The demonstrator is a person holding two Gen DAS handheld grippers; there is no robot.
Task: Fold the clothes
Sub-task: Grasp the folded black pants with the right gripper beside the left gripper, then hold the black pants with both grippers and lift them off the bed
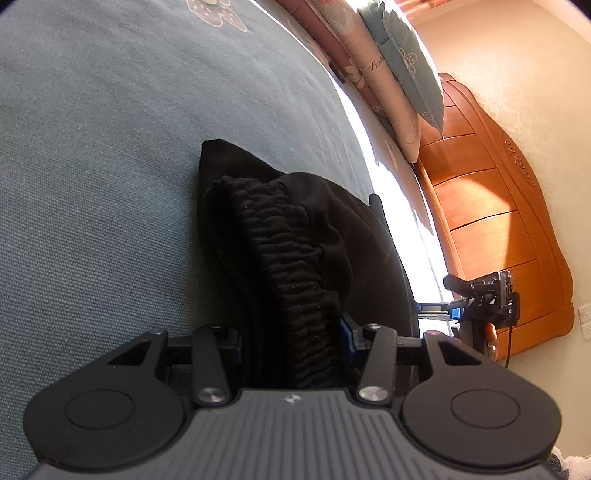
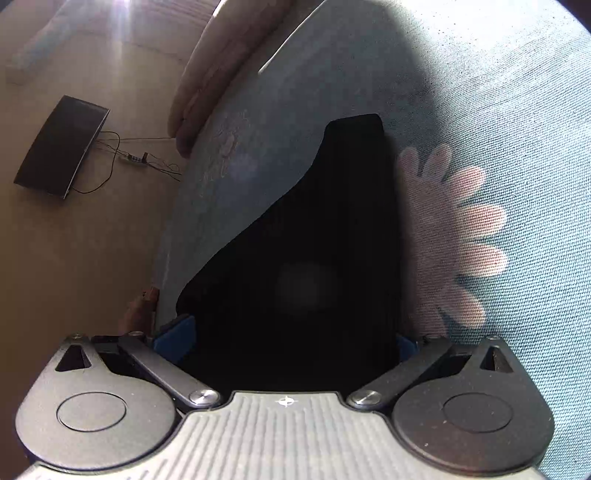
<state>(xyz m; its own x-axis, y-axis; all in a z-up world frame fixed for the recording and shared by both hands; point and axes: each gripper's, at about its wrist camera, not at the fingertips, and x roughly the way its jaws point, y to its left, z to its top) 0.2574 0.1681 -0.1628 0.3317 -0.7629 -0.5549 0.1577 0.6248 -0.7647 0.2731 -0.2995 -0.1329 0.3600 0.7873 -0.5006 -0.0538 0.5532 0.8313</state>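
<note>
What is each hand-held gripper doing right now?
Left hand-held gripper: shut on the black garment.
Right hand-held gripper: shut on the same black garment.

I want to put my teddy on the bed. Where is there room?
Left of the black clothes the blue bedcover is bare up to the strawberry print. It is crowded on the other side: the right gripper, then pillows against the wooden headboard.
</note>
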